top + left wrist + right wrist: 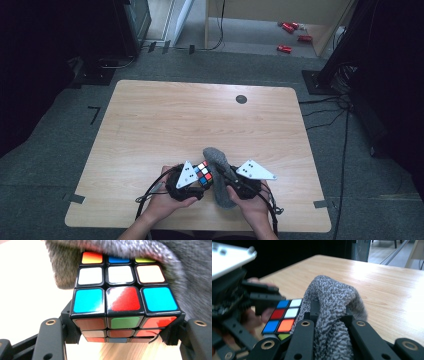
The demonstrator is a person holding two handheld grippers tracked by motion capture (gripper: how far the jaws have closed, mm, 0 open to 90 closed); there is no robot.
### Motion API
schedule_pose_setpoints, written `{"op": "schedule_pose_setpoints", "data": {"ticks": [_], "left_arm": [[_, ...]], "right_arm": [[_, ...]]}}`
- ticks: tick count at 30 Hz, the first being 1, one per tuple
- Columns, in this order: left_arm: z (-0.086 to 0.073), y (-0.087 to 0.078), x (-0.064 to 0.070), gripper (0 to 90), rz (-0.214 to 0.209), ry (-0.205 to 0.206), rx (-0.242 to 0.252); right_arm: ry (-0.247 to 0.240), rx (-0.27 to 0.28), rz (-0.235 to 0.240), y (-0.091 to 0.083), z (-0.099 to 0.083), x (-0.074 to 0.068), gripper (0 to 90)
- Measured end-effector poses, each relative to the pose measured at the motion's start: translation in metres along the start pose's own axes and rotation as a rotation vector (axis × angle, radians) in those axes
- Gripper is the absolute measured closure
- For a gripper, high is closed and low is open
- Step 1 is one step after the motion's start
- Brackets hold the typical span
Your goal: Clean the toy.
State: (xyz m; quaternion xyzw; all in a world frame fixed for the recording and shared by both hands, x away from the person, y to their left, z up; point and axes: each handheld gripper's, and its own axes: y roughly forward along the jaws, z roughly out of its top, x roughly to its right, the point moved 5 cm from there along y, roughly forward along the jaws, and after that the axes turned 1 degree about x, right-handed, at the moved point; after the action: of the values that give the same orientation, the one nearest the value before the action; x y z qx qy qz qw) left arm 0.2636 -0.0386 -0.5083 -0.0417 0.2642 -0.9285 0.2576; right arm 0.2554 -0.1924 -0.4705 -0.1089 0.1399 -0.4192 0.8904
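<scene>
The left tool (199,186) grips the puzzle cube (203,172) by its sides, held just above the near edge of the counter (150,125). The right tool (231,181) is clamped on a grey cloth (218,159) that lies touching the cube's right and far faces. The cloth's long axis runs near to far. No container is here.

One puzzle cube (202,173), one grey cloth (218,165), two claws.
</scene>
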Motion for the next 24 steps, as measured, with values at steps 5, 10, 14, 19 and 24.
{"op": "schedule_pose_setpoints", "data": {"ticks": [5, 10, 14, 19, 24], "left_arm": [[0.005, -0.005, 0.006, 34.5, -0.015, 0.03, 0.077], [0.007, -0.01, 0.002, 34.4, -0.032, 0.016, 0.11], [-0.001, -0.003, 0.003, 34.5, -0.028, 0.031, 0.072], [0.004, -0.007, 0.005, 34.4, -0.034, 0.037, 0.101], [0.004, -0.008, 0.005, 34.3, -0.038, 0.036, 0.107]], "right_arm": [[0.044, 0.009, -0.008, 0.002, -0.003, 0.004, 80.4], [0.083, -0.046, -0.011, 0.01, -0.02, 0.008, 80.5], [0.122, -0.018, 0.027, 0.006, -0.011, 0.005, 80.5], [0.116, 0.006, 0.021, 0.003, -0.006, 0.003, 80.5], [0.152, -0.044, 0.015, 0.01, -0.02, 0.007, 80.6]]}}
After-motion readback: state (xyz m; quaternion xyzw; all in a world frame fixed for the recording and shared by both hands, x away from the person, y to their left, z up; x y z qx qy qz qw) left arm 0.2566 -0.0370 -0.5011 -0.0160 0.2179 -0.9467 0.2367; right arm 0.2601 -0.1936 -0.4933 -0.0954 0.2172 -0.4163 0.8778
